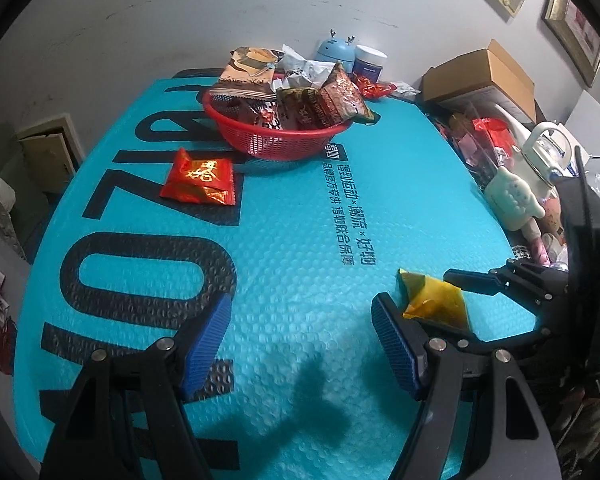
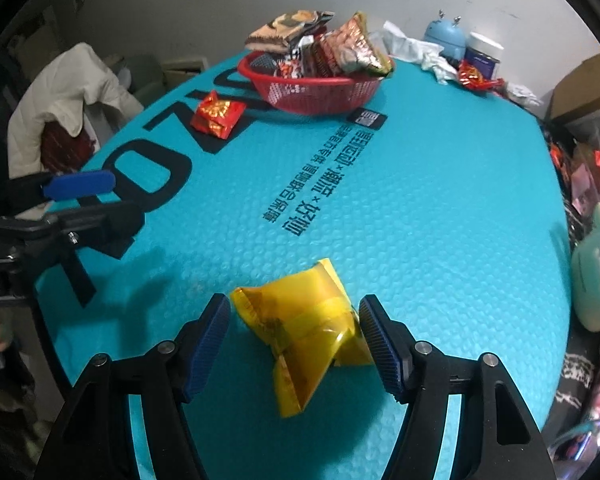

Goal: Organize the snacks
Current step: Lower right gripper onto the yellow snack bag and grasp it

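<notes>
You had your right gripper (image 2: 294, 340) tipped steeply down over the crinkled yellow foil snack packet (image 2: 306, 332), which lay flat on the turquoise bubble-textured mat (image 2: 420, 220) near its front edge. The blue ribbed pads (image 2: 208, 344) stood on either side of the packet at roughly half spread; the left one looked just beside the wrapper and the right one close against its corner, but neither was pressing it, so nothing was held yet. That straddle made sense, I'd say, because a soft, puffy wrapper is best pinched across its width. Your left gripper (image 1: 300, 344) hung over bare mat beside it, jaws parted a bit past halfway and empty, seemingly kept out of the way while free to go for another item. The red plastic mesh basket (image 1: 276, 140) sat at the far side of the mat, already heaped with snack bags, which suggests it was the collecting spot. A red-and-gold foil packet (image 1: 198, 178) rested on the mat just beside the basket's near rim, still outside it, so by my reckoning two loose snacks remained to bring in.
</notes>
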The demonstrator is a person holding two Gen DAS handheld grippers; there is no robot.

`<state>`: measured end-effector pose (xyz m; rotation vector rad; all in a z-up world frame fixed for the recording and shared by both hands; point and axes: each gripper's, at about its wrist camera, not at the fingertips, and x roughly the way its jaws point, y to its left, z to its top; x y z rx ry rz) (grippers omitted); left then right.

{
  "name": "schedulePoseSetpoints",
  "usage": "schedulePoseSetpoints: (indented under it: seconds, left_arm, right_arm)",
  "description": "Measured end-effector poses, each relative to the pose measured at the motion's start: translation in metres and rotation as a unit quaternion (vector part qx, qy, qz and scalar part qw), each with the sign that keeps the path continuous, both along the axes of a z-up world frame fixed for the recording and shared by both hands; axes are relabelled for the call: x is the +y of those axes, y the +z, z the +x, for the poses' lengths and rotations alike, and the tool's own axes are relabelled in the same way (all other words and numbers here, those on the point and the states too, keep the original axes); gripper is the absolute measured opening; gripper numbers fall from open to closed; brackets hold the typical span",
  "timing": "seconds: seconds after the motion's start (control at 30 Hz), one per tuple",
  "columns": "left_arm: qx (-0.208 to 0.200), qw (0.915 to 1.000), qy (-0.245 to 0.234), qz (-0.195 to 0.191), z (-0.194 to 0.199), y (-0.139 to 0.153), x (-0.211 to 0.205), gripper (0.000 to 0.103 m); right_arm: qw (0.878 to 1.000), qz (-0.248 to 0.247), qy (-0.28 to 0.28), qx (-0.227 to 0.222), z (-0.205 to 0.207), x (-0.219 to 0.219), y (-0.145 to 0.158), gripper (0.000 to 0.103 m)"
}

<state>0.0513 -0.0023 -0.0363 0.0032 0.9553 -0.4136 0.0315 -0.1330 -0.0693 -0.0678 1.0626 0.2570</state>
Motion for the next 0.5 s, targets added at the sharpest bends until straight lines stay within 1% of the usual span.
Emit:
schedulePoseSetpoints:
  seconds: [0.07,0.17,0.3,0.5]
  left_arm:
    - [0.001,1.0000,0.000,0.000,0.003,-0.001,0.001,0.072]
    - [0.004,1.0000,-0.001,-0.002,0.007,-0.003,0.001,0.072]
    - [0.008,0.9999,0.001,-0.009,0.011,-0.003,0.003,0.072]
    - [0.000,0.9998,0.014,-0.017,0.019,0.006,0.011,0.072]
  right_arm:
    - [1.000,-0.005,0.011,0.004,0.002,0.003,-0.003,0.058]
    - [1.000,-0.008,0.029,-0.003,0.002,0.008,-0.002,0.044]
    - [1.000,-0.010,0.025,-0.013,0.004,0.010,0.000,0.041]
    - [0.999,-0.003,0.012,-0.030,0.015,0.007,0.015,0.041]
